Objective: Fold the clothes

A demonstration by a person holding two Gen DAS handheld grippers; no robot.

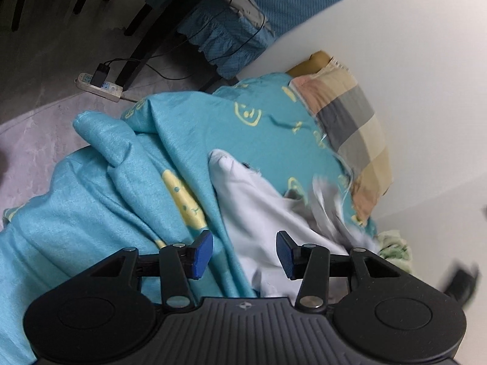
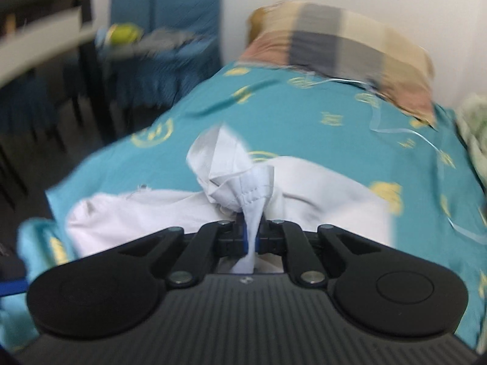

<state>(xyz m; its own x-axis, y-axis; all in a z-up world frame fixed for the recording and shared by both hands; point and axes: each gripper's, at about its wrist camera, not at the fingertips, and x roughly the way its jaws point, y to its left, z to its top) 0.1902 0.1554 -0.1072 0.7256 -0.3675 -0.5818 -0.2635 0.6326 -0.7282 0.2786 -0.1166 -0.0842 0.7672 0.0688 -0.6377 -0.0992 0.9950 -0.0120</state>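
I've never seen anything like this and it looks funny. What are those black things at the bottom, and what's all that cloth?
Those black things are grippers, like big tongs. A person holds one in each hand, and each one carries a small camera looking forward along its two fingers. So there are two pictures, one from each hand.

The left gripper is open: its blue pads are apart and hold nothing. The right gripper is shut on a bunched bit of the white garment, pinching it tight.

The garment lies on a teal sheet with yellow drawings. At the far end sits a checked pillow beside the white wall. In the left picture you can also see a power strip on the floor. The right picture is blurry.
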